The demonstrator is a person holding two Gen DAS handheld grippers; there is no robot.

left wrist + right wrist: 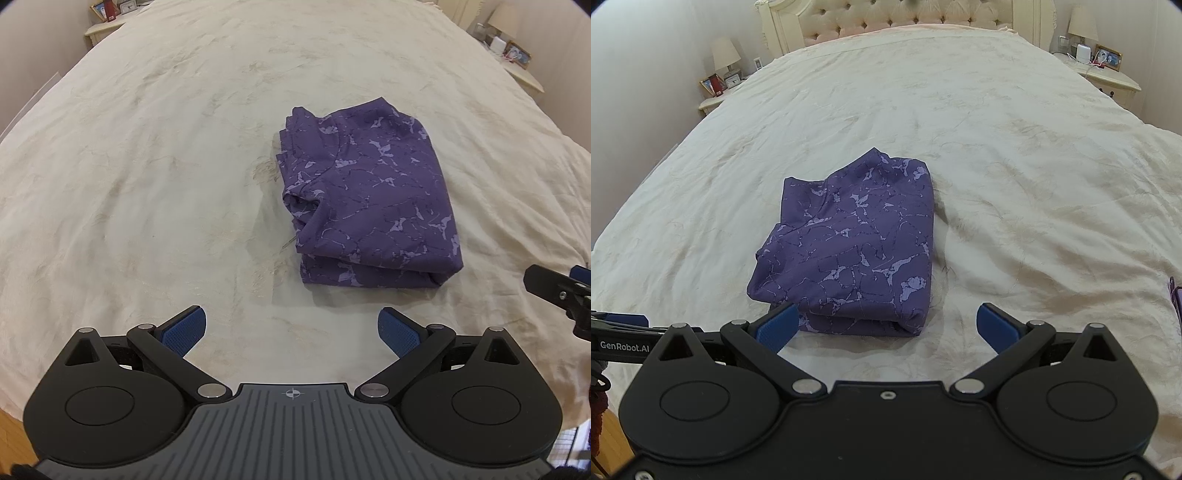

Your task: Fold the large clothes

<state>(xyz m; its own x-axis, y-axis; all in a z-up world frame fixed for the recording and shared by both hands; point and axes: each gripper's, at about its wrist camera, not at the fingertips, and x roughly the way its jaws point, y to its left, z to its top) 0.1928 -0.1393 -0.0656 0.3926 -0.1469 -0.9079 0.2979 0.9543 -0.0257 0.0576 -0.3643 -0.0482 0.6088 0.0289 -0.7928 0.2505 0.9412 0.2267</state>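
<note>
Both tongs were black, with blue ribbed pads (184, 330), silver pivot screws and a white "GenRobot.AI" mark (624, 346)

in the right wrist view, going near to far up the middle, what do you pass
right tool, open → folded purple shirt → bare stretch of cream bedspread → tufted headboard

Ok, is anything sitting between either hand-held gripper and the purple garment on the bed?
Nothing visible. Only bare cream bedspread lies between the open left hand-held gripper and the folded purple garment. The right hand-held gripper, also open, is right at the garment's near folded edge, with nothing between them.
</note>
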